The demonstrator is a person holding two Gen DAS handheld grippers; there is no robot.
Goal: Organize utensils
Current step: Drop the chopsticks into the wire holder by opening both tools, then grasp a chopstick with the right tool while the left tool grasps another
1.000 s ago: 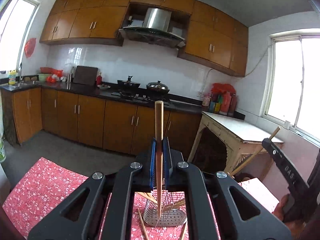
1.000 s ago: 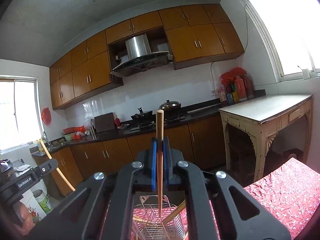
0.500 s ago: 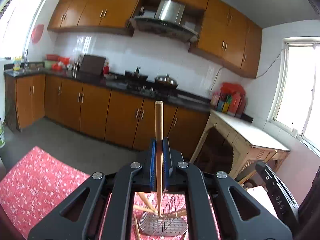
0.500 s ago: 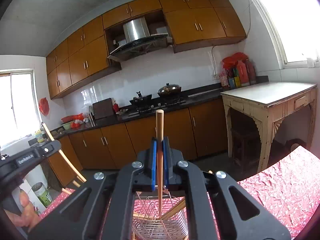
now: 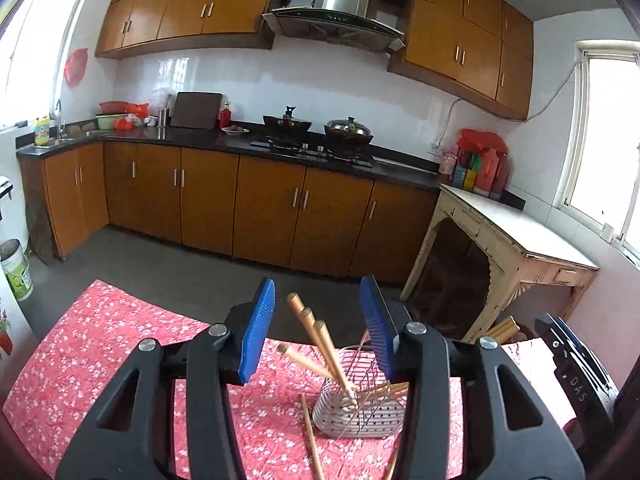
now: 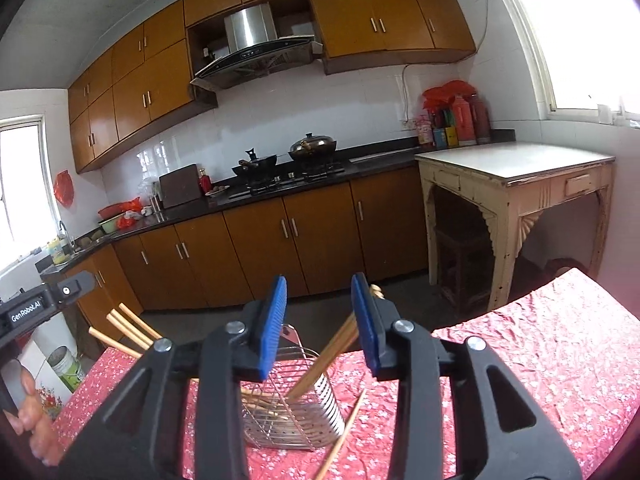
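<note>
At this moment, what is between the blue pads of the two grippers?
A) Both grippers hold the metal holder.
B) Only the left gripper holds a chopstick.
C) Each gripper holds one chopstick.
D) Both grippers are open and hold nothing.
D: the left gripper and the right gripper both have their pads spread apart with nothing clamped; the chopsticks lean in the metal holder on the table.
</note>
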